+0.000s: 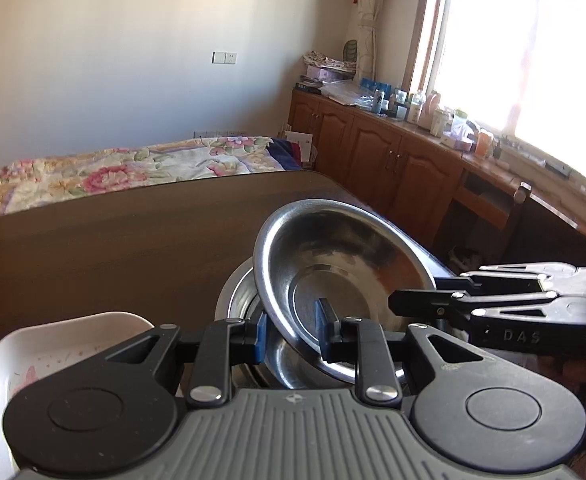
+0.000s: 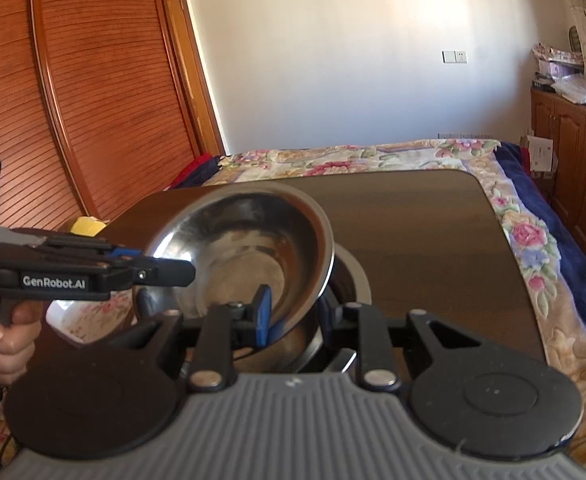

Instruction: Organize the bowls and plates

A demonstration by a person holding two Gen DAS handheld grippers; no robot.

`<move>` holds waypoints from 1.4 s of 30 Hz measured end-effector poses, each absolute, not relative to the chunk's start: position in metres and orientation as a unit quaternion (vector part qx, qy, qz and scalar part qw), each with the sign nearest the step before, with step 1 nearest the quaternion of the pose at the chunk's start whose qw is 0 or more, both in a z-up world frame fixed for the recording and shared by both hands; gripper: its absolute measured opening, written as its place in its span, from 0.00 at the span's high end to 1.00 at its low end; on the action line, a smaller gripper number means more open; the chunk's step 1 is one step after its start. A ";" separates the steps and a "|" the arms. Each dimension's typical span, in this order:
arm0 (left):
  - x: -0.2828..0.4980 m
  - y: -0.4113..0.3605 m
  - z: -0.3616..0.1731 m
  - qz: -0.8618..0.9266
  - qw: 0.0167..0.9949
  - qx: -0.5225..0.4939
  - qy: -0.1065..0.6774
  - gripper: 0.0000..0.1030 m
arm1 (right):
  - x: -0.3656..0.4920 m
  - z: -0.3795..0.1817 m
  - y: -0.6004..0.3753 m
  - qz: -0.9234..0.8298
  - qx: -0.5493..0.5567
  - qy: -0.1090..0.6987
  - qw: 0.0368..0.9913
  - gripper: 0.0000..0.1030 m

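Both grippers' jaws are clamped on the steel bowl [image 1: 333,276]'s rim: left gripper [image 1: 293,334] marked "GenRobot.AI", right gripper [image 2: 293,316] "DAS".

Steel bowl [image 1: 333,264] glossy metal; table [image 1: 113,248] smooth dark woodgrain; white dish [image 1: 65,340] glossy.

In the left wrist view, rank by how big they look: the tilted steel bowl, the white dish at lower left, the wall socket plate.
1. tilted steel bowl, held at its rim.
2. white dish; partly hidden behind the gripper body and cut by the frame, so its rank against the bowl is unsure.
3. wall socket plate, smallest, but far off.
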State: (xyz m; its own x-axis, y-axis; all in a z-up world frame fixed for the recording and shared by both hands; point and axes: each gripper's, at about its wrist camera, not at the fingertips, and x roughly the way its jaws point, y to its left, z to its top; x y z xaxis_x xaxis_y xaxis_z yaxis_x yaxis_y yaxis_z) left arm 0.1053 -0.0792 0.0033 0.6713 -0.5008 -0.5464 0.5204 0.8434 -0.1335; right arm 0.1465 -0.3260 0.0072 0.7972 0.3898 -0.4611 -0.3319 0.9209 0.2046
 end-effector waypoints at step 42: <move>0.091 -0.069 -0.003 -0.254 0.931 0.016 0.262 0.70 | 0.134 0.007 -0.312 0.156 -0.012 0.217 0.964 0.76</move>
